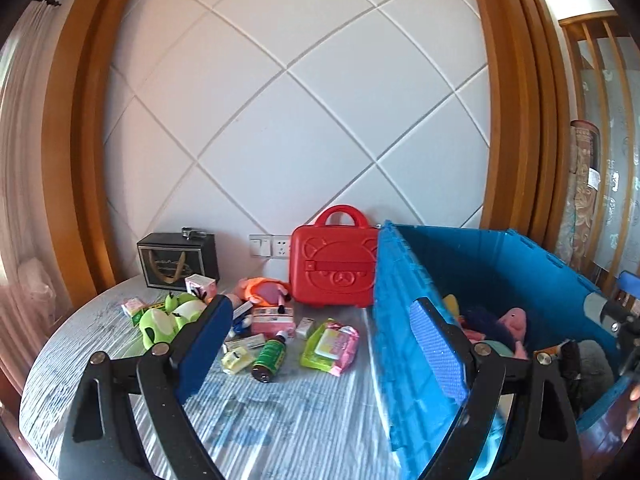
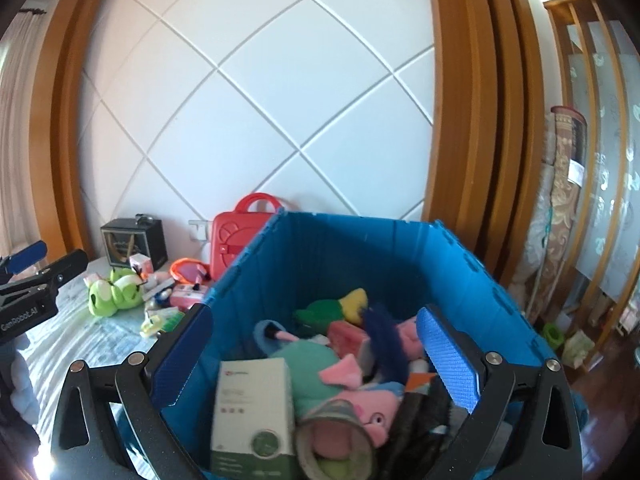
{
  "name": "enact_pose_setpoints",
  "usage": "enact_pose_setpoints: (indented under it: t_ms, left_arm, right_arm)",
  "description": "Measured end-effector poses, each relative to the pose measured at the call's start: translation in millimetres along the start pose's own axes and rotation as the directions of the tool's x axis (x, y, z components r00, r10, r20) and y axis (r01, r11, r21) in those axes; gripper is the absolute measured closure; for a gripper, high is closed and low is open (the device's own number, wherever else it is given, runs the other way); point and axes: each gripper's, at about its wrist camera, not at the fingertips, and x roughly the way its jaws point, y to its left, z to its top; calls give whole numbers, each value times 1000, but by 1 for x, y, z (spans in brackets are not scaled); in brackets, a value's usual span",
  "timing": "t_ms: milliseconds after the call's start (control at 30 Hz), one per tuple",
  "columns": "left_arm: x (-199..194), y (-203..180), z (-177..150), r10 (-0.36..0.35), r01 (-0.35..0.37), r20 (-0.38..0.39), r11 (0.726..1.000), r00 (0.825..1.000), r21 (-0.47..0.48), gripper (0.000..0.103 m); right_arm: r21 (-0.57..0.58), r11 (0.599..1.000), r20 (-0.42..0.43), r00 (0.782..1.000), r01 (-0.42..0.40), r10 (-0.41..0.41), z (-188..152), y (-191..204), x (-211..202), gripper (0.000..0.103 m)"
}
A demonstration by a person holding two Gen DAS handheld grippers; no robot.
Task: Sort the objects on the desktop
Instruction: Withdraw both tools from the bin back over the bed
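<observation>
Left wrist view: the left gripper [image 1: 320,344] stands wide open with nothing between its blue pads, hanging above the round table [image 1: 280,420], whose striped cloth lies bare on the near side. Its right finger sits over the near-left wall of the blue crate [image 1: 400,320], which stands at the table's right edge. Farther off lies the clutter: a green frog plush [image 1: 168,318] to the left, a dark green bottle [image 1: 270,358] on its side with its cap pointing away toward the wall, and a pink-and-green packet [image 1: 332,346] just right of it. A red bear case [image 1: 334,268] stands upright against the wall, touching the crate's far-left corner. Right wrist view: the right gripper [image 2: 314,354] is also fully spread and empty, poised above the open crate [image 2: 360,240]. Below it a white-and-green box [image 2: 256,412] stands upright against the near wall, beside a pink pig plush [image 2: 360,400] among heaped toys. The left gripper [image 2: 40,276] shows at the left edge.
</observation>
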Motion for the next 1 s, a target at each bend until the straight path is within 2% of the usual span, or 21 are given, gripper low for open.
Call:
enact_pose_setpoints:
  t_ms: [133, 267, 367, 500, 600, 700, 833, 1000]
  left_arm:
    - [22, 78, -12, 22, -22, -56, 1000, 998, -10, 12]
    - [47, 147, -23, 33, -32, -130, 999, 991, 10, 12]
    - [66, 186, -34, 49, -46, -176, 999, 983, 18, 12]
    - [101, 220, -51, 18, -24, -287, 1000, 958, -18, 12]
    - [128, 235, -64, 16, -29, -334, 999, 942, -34, 12]
    - [160, 240, -79, 8, -21, -407, 999, 914, -27, 12]
    - [205, 239, -95, -3, -8, -482, 1000, 876, -22, 12]
    - [260, 220, -110, 0, 16, -541, 1000, 841, 25, 12]
  right_arm:
    - [1, 999, 23, 999, -32, 32, 12, 69, 7, 0]
    - [6, 998, 8, 998, -57, 56, 21, 144, 29, 0]
    - [39, 998, -28, 999, -42, 43, 20, 186, 48, 0]
    - [59, 998, -130, 991, -29, 36, 12, 219, 80, 0]
    - [62, 998, -199, 980, -20, 32, 5, 231, 108, 0]
    - [56, 998, -271, 962, -15, 30, -9, 243, 138, 0]
    - [85, 996, -372, 927, -23, 53, -30, 248, 187, 0]
    - [115, 993, -483, 875, 12, 45, -56, 240, 258, 0]
